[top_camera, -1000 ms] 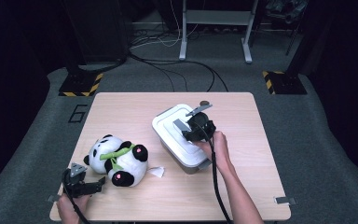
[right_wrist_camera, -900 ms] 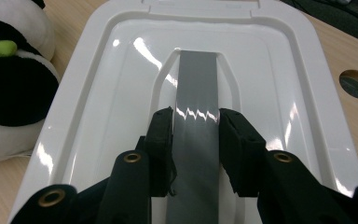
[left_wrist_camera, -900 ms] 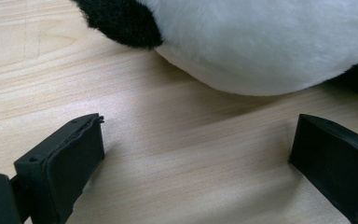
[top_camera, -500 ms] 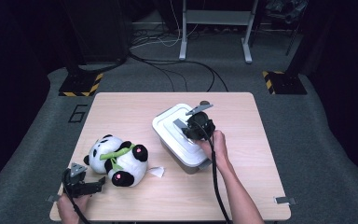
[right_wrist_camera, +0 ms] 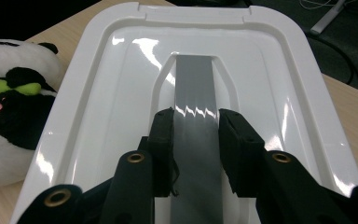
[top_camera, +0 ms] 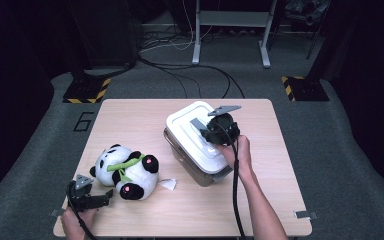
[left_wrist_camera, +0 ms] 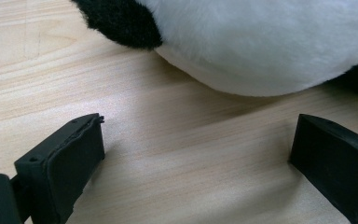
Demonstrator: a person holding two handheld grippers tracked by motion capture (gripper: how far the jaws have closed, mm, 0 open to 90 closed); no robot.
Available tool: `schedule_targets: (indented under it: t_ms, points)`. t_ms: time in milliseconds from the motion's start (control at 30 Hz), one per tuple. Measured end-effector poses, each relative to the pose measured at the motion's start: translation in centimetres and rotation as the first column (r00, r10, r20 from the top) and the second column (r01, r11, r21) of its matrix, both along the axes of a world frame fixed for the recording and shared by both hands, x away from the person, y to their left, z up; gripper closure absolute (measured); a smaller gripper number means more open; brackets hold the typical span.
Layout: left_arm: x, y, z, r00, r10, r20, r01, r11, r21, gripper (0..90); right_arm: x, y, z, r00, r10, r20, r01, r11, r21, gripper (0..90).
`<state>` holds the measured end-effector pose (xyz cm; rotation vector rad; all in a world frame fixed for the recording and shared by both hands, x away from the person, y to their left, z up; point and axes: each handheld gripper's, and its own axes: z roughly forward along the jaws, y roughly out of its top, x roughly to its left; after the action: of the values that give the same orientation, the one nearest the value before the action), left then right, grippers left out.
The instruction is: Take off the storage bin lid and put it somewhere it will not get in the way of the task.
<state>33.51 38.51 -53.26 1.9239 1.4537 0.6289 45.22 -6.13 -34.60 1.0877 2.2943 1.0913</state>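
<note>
A white plastic lid (top_camera: 187, 131) lies over a grey box (top_camera: 202, 175) in the middle of the table. Down the lid's middle runs a grey handle strip (right_wrist_camera: 194, 79). My right gripper (right_wrist_camera: 196, 116) has just been closing and is shut on that strip, which sits between its pads; from above, the right gripper (top_camera: 207, 131) is over the lid's right part. A plush panda (top_camera: 125, 170) lies on its side at the left. My left gripper (top_camera: 100, 199) rests low by the panda's near side. Its jaws stand open on bare wood (left_wrist_camera: 198, 128), just short of the panda's white belly (left_wrist_camera: 261, 42).
The wooden table (top_camera: 130, 115) has free room at its back left and along the right edge. A small white tag (top_camera: 168, 184) lies beside the panda. Cables and black-yellow stand feet (top_camera: 85, 92) lie on the grey floor behind.
My right gripper has risen a little with the lid's handle in its jaws, and the lid has come up with it. The left gripper and the panda have not moved.
</note>
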Motion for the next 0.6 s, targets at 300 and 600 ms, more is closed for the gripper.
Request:
schedule_targets:
  t_ms: [300, 600]
  points:
    - [0.0, 0.0, 0.0, 1.0000, -0.001, 0.001, 0.001, 1.0000, 0.000, 2.5, -0.4, -1.7, 1.1, 0.9993, -0.026, 0.026, 0.026, 1.000, -0.002, 66.6]
    - [0.0, 0.0, 0.0, 1.0000, 0.000, 0.002, 0.000, 1.0000, 0.001, 2.5, -0.6, -4.0, 1.6, 0.9965, -0.077, 0.032, 0.077, 0.997, 0.019, 66.6]
